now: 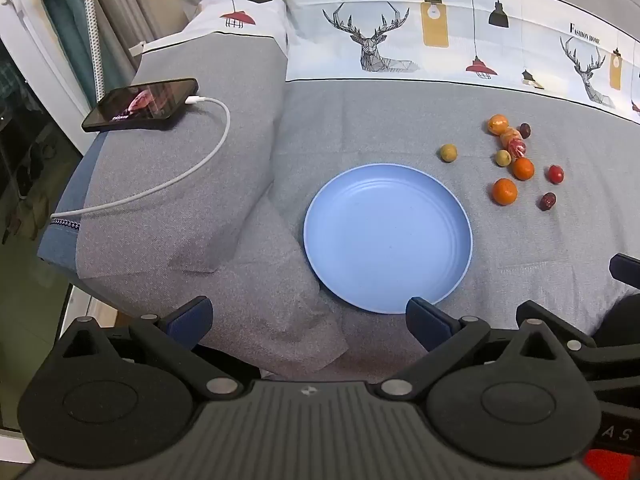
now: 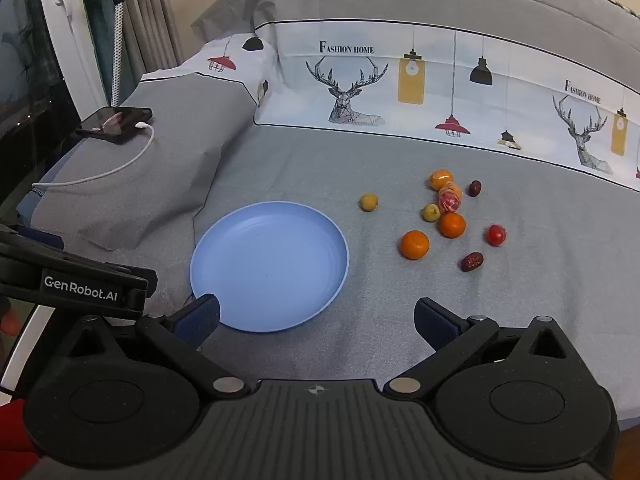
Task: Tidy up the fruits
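Grey bedspread (image 1: pixel 360 120) filling both views, its far edge banded with a white deer-and-lamp print, right side cut off by the frame. Grey pillow (image 1: pixel 180 160) along the left edge, far end hidden under folded cloth. Blue plate (image 1: pixel 387 240) lying bare near the middle of the bed, near rim partly covered by a fingertip in each view. Black phone (image 1: pixel 142 105) on the pillow's far left corner, screen lit but picture too blurred to read, white cable (image 1: pixel 200 160) looping off the left edge out of sight.

Left gripper (image 1: pixel 308 318) low over the near edge, fingers spread wide, nothing between them. Right gripper (image 2: pixel 316 318) likewise splayed and empty, hovering just short of the plate; only its tip visible at the right border of the left view.

Fruits scattered right of the plate, none on it: two oranges (image 2: pixel 415 244) nearest, a third in clear wrap farther back, a wrapped red-orange piece (image 2: pixel 450 198) hard to identify, two yellow-green ones (image 2: pixel 368 202), a small red one (image 2: pixel 496 235), two dark red dates (image 2: pixel 472 261).
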The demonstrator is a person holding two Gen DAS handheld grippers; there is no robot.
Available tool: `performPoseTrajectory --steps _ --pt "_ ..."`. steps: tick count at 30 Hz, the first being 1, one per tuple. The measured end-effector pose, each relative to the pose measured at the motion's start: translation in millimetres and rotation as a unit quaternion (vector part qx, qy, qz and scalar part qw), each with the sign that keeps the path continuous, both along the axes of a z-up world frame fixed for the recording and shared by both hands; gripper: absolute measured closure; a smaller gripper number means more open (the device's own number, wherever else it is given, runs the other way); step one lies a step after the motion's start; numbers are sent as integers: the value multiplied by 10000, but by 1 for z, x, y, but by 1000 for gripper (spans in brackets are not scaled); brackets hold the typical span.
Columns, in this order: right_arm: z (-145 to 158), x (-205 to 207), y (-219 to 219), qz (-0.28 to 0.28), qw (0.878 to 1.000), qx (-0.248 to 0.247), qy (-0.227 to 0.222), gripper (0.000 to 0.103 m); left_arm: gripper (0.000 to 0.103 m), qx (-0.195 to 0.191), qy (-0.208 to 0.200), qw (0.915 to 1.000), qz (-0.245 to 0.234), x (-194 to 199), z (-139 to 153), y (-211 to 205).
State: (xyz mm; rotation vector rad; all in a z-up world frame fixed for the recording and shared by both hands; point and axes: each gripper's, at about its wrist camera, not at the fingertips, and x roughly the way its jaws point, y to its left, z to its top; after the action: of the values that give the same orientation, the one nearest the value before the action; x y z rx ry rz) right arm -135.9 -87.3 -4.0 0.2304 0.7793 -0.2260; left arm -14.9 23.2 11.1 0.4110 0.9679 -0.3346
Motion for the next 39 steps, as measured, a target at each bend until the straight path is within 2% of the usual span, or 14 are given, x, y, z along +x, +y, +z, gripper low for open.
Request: performPoseTrajectory --steps 18,28,33,39 --pt "1 1 2 -8 10000 1 -30 0 0 10 7 10000 -14 0 1 2" --pt "-4 2 0 20 9997 208 -146 0 0 61 54 10000 33 3 -4 1" --pt "-13 4 -13 -270 9992 265 -140 0 0 135 127 9998 73 10 -9 -5" --pt "-34 8 -42 -777 9963 342 136 0 0 187 264 9994 -80 24 -17 -29"
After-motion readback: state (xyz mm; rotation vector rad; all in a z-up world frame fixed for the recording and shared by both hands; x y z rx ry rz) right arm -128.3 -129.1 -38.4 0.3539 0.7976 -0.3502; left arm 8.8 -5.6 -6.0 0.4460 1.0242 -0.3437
